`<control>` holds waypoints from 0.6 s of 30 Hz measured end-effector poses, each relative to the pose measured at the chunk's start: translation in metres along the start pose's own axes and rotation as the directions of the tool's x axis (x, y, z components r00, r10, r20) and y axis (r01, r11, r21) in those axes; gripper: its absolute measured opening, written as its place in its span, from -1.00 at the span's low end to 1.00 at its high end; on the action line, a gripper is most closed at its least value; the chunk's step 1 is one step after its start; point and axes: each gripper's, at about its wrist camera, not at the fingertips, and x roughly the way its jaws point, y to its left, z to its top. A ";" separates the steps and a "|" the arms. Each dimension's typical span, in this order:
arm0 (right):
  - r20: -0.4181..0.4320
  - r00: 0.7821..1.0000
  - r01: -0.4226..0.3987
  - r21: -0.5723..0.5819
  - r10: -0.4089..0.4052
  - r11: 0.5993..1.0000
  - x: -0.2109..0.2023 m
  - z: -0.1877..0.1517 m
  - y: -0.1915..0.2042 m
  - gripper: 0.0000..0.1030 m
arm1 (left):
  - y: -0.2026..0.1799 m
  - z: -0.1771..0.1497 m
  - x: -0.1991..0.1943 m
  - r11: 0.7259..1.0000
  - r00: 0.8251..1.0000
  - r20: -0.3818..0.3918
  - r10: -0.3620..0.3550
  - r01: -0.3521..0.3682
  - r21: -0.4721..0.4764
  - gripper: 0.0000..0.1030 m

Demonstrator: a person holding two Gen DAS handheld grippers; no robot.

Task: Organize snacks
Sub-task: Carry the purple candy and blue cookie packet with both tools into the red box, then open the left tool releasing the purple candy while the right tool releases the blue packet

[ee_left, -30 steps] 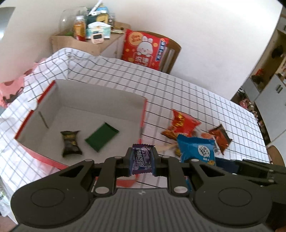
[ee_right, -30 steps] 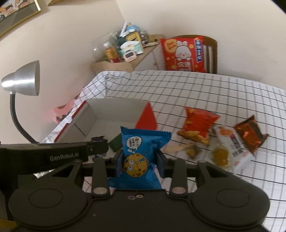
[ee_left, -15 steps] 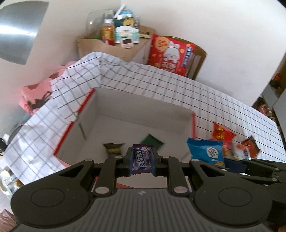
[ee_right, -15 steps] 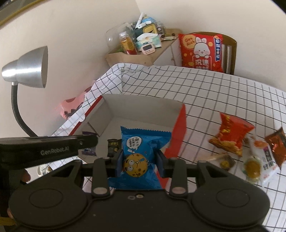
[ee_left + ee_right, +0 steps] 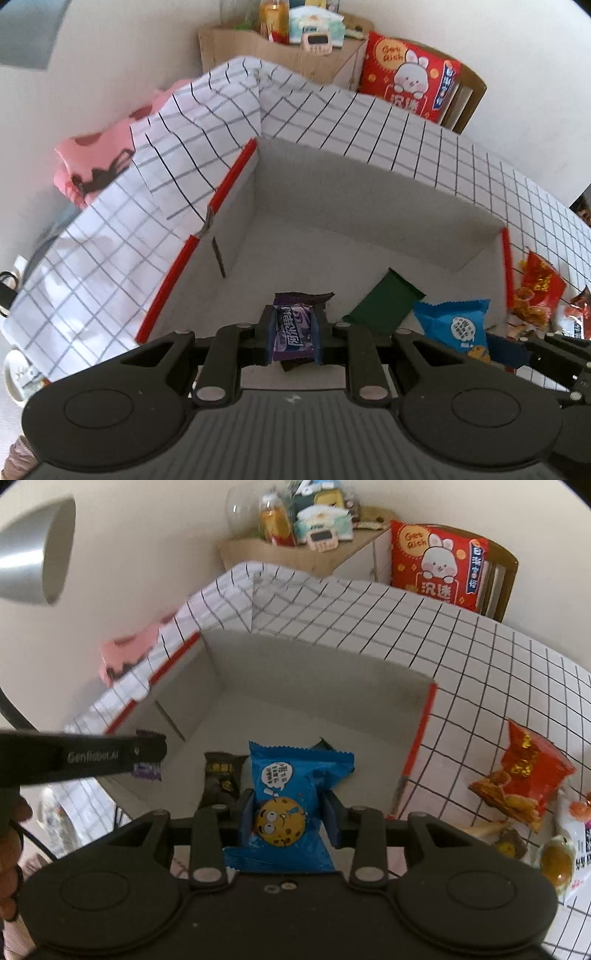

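left wrist view: purple candy (image 5: 293, 329) clenched in left tool (image 5: 294, 334), above the open box (image 5: 369, 206)

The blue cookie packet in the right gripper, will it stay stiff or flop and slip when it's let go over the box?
The blue cookie packet looks like glossy film, so probably slippery. Its ends stand out past the fingers without drooping, so likely puffed and light. Dropped into the white box, it should land flat rather than roll.
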 end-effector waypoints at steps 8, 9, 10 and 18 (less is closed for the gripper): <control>-0.043 0.998 0.042 -0.069 -0.045 0.997 0.036 0.003 0.008 -0.28 | -0.004 -0.001 0.037 0.999 0.997 -0.067 0.038 -0.036 0.037 -0.63; -0.046 0.998 0.041 -0.086 -0.046 0.995 0.039 0.003 0.011 -0.28 | -0.005 -0.002 0.041 0.999 0.996 -0.078 0.039 -0.036 0.040 -0.63; -0.052 0.998 0.041 -0.091 -0.046 0.995 0.041 0.003 0.012 -0.28 | -0.005 -0.003 0.044 0.998 0.995 -0.087 0.042 -0.039 0.041 -0.63; -0.078 0.995 0.052 -0.142 -0.064 0.989 0.057 0.003 0.023 -0.29 | -0.003 -0.007 0.060 0.998 0.989 -0.132 0.062 -0.057 0.041 -0.63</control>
